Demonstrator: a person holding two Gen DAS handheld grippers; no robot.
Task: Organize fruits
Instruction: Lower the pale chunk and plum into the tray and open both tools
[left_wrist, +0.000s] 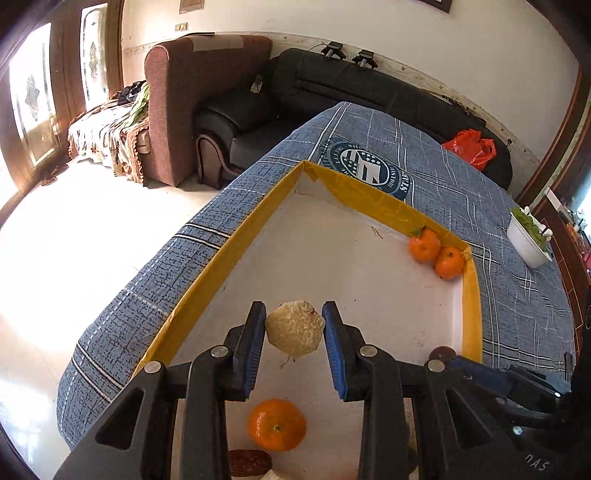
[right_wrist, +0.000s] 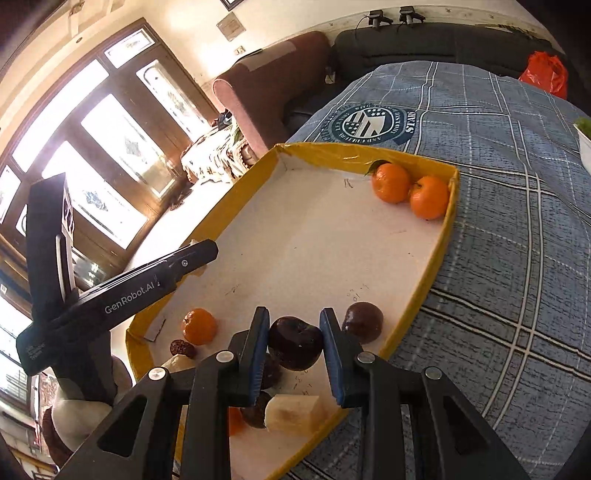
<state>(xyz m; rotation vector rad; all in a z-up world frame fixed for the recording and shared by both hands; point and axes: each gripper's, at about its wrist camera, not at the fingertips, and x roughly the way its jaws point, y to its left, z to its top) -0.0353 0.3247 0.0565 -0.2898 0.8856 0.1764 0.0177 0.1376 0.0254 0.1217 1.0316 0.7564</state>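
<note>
A shallow yellow-rimmed tray (left_wrist: 236, 236) (right_wrist: 441, 240) with a white floor lies on the blue cloth. My left gripper (left_wrist: 294, 325) is shut on a pale, rough-skinned round fruit (left_wrist: 295, 328), held above the tray. My right gripper (right_wrist: 294, 332) is shut on a dark purple fruit (right_wrist: 295, 343). Two oranges (left_wrist: 436, 254) (right_wrist: 408, 190) sit together in the tray's far right corner. Another orange (left_wrist: 277, 424) (right_wrist: 199, 326) lies near the front, beside a small dark red fruit (right_wrist: 182, 348). A second dark fruit (right_wrist: 364, 321) and a pale cut piece (right_wrist: 295, 411) rest by the right rim.
The tray sits on a table under a blue checked cloth (right_wrist: 517, 258) with a round emblem. A white bowl of greens (left_wrist: 528, 236) stands at the table's right. A red bag (left_wrist: 471, 147), a black sofa (left_wrist: 369, 88) and a brown armchair (left_wrist: 192, 99) lie behind.
</note>
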